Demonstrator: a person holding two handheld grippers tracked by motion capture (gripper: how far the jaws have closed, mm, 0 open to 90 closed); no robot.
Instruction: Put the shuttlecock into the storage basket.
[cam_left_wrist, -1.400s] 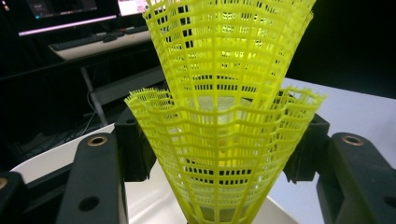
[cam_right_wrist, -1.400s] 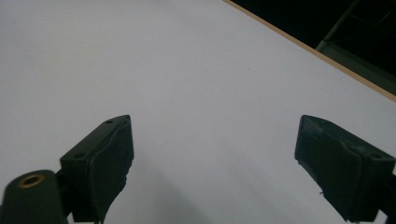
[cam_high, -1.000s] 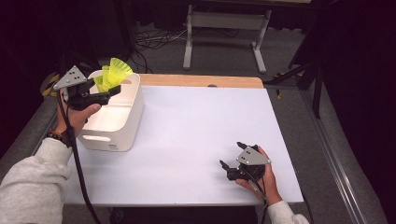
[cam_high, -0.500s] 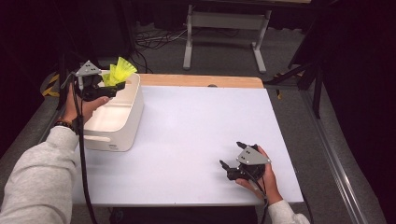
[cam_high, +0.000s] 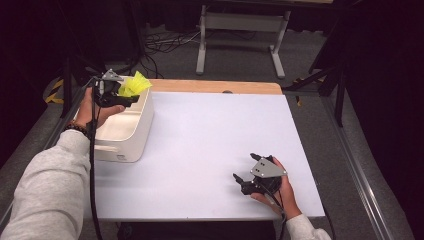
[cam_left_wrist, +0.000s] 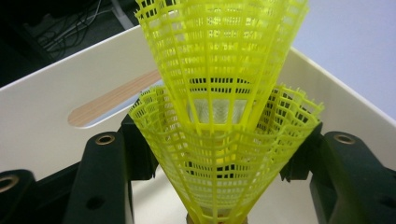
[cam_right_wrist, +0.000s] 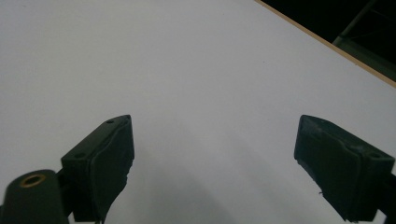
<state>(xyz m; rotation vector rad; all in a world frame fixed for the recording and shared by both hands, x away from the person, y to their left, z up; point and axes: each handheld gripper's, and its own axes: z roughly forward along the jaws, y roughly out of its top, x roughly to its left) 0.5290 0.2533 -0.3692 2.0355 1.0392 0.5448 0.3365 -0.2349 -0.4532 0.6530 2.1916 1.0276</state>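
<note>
Your left hand-held gripper (cam_high: 121, 95) holds two nested yellow shuttlecocks (cam_high: 135, 84), its jaws pressed on the lower skirt; they have just been closing a little on it. Since a second ago it has carried them from the near-right rim of the white bin (cam_high: 127, 150) toward the bin's far left corner and a bit lower, so they now hang over the far end of the bin, likely ready to be dropped in. Your right hand-held gripper (cam_high: 248, 175) rests wide and empty on the white surface (cam_high: 210, 140), near right, unmoved. The shuttlecocks' cork ends are cut off at the bottom of the left gripper view, and your hand hides part of the bin floor.
</note>
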